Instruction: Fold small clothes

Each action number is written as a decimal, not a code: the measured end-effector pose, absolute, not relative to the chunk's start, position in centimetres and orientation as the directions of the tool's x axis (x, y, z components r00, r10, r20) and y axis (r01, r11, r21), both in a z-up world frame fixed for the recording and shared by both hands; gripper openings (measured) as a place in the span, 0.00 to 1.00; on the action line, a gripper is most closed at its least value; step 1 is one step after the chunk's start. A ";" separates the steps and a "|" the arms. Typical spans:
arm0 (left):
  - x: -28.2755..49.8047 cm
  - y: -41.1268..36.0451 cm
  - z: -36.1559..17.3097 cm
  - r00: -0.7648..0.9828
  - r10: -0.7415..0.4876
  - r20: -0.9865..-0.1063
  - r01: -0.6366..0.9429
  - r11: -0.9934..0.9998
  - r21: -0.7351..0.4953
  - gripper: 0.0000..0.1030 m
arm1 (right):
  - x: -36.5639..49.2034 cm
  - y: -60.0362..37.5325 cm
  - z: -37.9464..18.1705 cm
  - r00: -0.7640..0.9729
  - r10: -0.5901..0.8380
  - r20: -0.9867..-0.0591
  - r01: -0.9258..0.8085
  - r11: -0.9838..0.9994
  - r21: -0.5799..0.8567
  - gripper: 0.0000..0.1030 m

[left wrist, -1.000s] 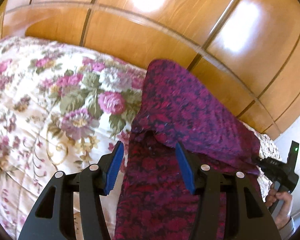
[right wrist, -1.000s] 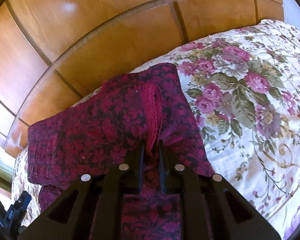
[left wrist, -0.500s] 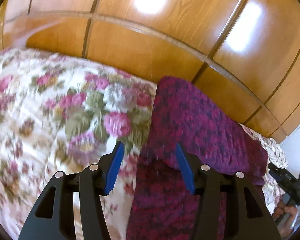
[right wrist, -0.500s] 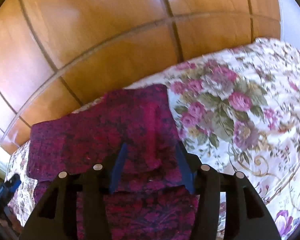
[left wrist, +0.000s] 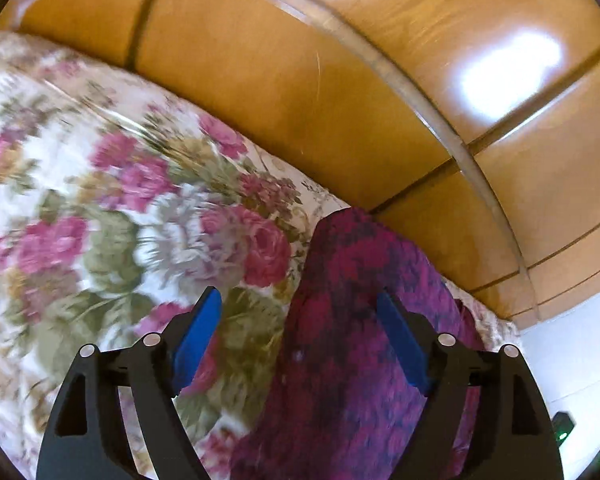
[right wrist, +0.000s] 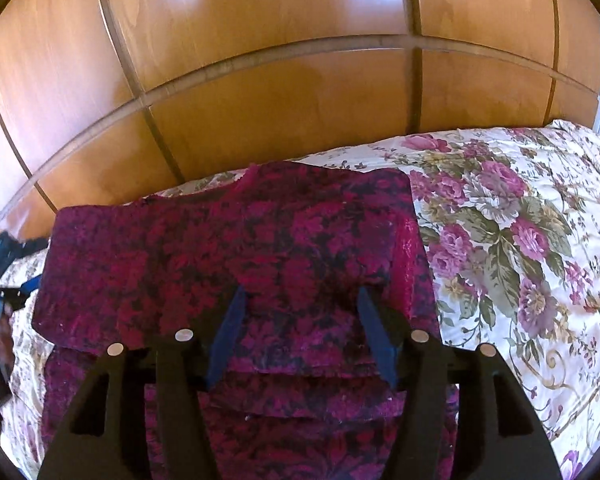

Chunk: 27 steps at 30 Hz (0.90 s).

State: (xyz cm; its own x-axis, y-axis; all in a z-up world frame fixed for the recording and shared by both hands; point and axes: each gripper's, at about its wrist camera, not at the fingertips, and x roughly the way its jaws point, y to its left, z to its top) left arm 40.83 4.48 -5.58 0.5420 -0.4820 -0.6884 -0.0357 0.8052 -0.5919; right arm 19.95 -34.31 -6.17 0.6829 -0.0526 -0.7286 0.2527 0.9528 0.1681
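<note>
My right gripper (right wrist: 298, 330) and left gripper (left wrist: 298, 334) have just been opening, both wide, nothing gripped. The folded garment (right wrist: 228, 256) lies flat; next I'd pinch matching corners evenly.

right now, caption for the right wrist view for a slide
Open right gripper above a folded crimson garment on a floral bedspread.

Bedspread (left wrist: 100, 216) blurred — garment (left wrist: 340, 360) cropped
</note>
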 end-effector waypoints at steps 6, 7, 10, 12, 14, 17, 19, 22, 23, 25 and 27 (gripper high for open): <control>41.6 3.0 -5.7 0.529 -0.551 -0.645 0.056 0.782 -0.621 0.24 | 20.1 -33.5 -6.7 0.685 -0.078 -0.724 0.238 0.964 0.121 0.62; 40.9 2.6 -5.2 0.555 -0.517 -0.651 0.079 0.812 -0.578 0.20 | 20.2 -33.3 -6.8 0.686 -0.081 -0.723 0.237 0.965 0.116 0.63; 39.0 2.4 -4.6 0.604 -0.453 -0.656 0.091 0.857 -0.508 0.15 | 20.3 -32.3 -6.9 0.694 -0.078 -0.716 0.214 0.972 0.101 0.64; 38.3 2.5 -5.0 0.625 -0.383 -0.681 0.066 0.894 -0.442 0.12 | 20.5 -31.4 -7.2 0.695 -0.081 -0.714 0.192 0.979 0.075 0.64; 38.5 2.3 -6.2 0.613 -0.306 -0.729 0.023 0.929 -0.371 0.12 | 20.9 -30.4 -7.7 0.695 -0.088 -0.713 0.167 0.985 0.041 0.65; 38.8 1.9 -6.7 0.608 -0.227 -0.761 -0.024 0.952 -0.304 0.35 | 21.6 -29.7 -8.4 0.689 -0.133 -0.712 0.170 0.985 -0.019 0.68; 37.7 1.4 -5.2 0.659 -0.113 -0.744 -0.076 0.974 -0.216 0.52 | 21.9 -29.9 -8.5 0.686 -0.137 -0.715 0.179 0.984 -0.017 0.70; 34.8 0.1 -3.1 0.741 -0.085 -0.666 -0.030 0.987 -0.160 0.52 | 22.3 -30.3 -8.5 0.685 -0.142 -0.715 0.184 0.983 -0.019 0.72; 33.9 -0.4 -2.6 0.765 -0.091 -0.638 0.006 0.991 -0.134 0.52 | 22.3 -30.3 -8.4 0.686 -0.145 -0.713 0.184 0.983 -0.023 0.72; 32.3 -2.5 -2.7 0.767 -0.142 -0.626 0.110 0.990 -0.090 0.52 | 22.3 -30.3 -8.5 0.688 -0.152 -0.709 0.186 0.982 -0.030 0.73; 32.7 -4.5 -4.0 0.724 -0.164 -0.669 0.167 0.984 -0.061 0.52 | 22.2 -30.2 -8.4 0.690 -0.153 -0.707 0.187 0.982 -0.030 0.73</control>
